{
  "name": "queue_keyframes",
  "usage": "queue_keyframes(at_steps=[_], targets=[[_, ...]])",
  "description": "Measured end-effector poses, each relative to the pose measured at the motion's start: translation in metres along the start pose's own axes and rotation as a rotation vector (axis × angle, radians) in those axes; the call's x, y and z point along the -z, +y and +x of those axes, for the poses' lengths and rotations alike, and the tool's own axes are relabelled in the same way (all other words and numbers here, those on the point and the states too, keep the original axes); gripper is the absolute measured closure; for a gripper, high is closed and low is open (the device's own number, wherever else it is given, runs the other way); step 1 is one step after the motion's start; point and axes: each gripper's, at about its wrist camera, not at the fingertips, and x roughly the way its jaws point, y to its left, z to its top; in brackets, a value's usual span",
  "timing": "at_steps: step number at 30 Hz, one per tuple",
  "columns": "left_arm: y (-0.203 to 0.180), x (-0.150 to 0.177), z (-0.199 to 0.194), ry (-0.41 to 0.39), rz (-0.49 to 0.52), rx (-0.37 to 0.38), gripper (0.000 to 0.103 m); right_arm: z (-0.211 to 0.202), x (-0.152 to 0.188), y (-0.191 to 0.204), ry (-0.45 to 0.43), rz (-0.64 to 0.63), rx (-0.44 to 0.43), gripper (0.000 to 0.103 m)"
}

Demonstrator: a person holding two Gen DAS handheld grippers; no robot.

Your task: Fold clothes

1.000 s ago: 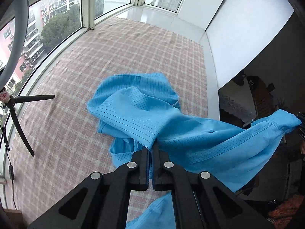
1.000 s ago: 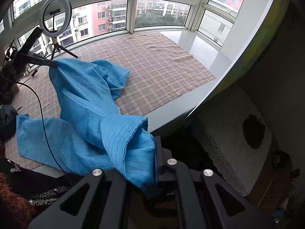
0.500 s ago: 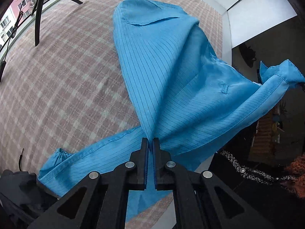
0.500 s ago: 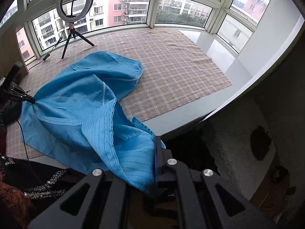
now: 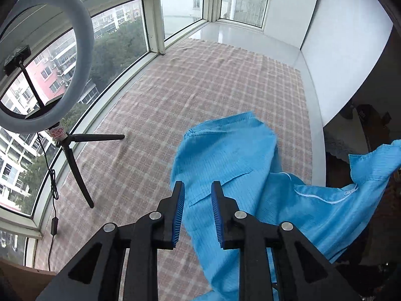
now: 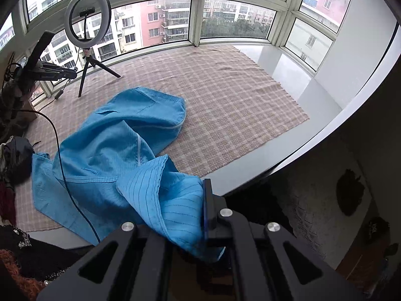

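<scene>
Left gripper (image 5: 198, 210) opening, pads clear of the blue jacket (image 6: 120, 135) sprawled at 9 o'clock on the checked mat (image 6: 225, 95); right gripper (image 6: 204, 215) clamped on its hem, risking dragging it off the edge.

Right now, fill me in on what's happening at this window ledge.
A person with two handheld grippers is folding a blue striped garment on a checked cloth. The right gripper is clamped on one bunched end. The left gripper is opening, its fingers apart above the fabric, not pressing it.
</scene>
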Motion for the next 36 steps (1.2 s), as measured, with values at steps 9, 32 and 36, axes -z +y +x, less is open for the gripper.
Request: queue_keyframes(at_steps=[9,32,36], targets=[[-0.121,0.118,0.048,0.231,0.265,0.090,0.042,-0.002,-0.015,-0.011,-0.032,0.018,-0.018,0.101],[-0.073,-0.082,0.069,-0.017,0.175,-0.376,0.058,0.014,-0.026,-0.034,-0.036,0.006,-0.060,0.101],[-0.107,-0.029,0.044,-0.057,0.166,-0.202,0.055,0.019,-0.038,-0.036,-0.047,0.000,-0.068,0.101]])
